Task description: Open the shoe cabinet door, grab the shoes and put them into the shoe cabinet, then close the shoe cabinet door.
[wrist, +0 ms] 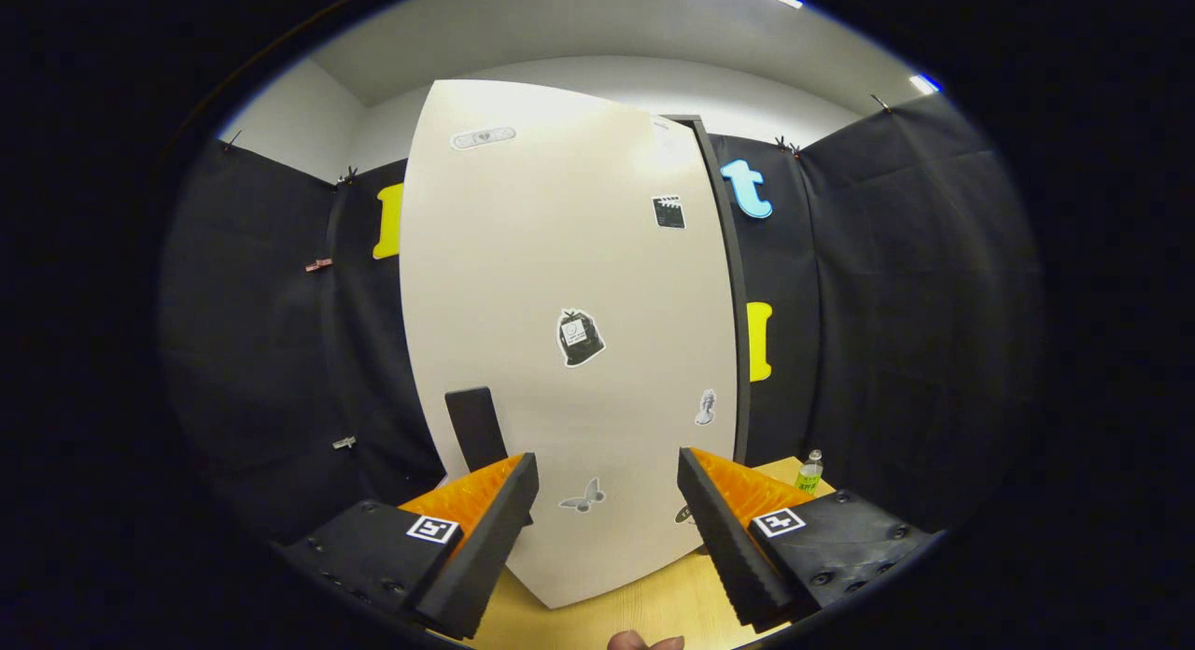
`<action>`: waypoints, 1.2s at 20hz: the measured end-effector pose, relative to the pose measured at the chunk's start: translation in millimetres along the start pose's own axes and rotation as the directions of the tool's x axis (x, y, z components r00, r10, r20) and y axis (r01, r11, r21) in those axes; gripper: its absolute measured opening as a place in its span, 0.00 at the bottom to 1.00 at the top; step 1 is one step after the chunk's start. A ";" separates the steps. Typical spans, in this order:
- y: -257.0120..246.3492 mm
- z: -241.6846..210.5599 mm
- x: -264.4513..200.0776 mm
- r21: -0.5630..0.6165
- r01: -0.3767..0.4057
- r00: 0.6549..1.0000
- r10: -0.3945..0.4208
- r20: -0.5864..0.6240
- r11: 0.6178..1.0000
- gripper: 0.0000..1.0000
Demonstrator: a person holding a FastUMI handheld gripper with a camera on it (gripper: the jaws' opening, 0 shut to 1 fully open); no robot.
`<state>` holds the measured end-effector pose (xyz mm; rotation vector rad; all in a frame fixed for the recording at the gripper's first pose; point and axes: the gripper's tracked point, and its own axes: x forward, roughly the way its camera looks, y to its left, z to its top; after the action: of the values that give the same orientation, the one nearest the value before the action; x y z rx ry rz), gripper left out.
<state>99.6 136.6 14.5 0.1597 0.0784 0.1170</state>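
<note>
Facing the tall cream-white flat-panelled shoe cabinet door, dotted with small stickers, the tongs stand wide apart and hold nothing. Its upright black rectangular handle lies just ahead of the left-hand finger, long axis vertical, at lower centre-left of the frame. Whether the door is fully closed is unclear; no shoes or cabinet interior are visible. A small green-labelled bottle sits on the pale wooden bench at lower right.

**Fingers spread, nothing held**

Gripper held level and pointing forward, jaws wide apart with open space between them. Ridged inner faces of the fingers turned toward each other, gripping nothing. Fingertips of a hand just below and between them.
</note>
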 end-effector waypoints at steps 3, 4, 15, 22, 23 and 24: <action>-1.1 -0.2 -1.0 -0.009 0.002 1.000 -0.002 -0.003 1.000 0.98; -1.2 -0.5 -1.2 -0.009 0.001 1.000 -0.001 -0.003 1.000 0.98; -9.8 6.4 -7.1 -0.034 0.011 1.000 -0.011 0.005 0.999 0.98; -12.1 3.2 -3.8 -0.041 0.013 1.000 -0.013 -0.005 0.999 0.98; -11.9 3.2 -3.8 -0.041 0.013 1.000 -0.014 -0.006 0.999 0.98; -10.7 3.4 -3.9 -0.041 0.014 1.000 -0.014 -0.006 0.999 0.98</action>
<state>97.2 125.2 16.4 0.1177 0.0833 0.1052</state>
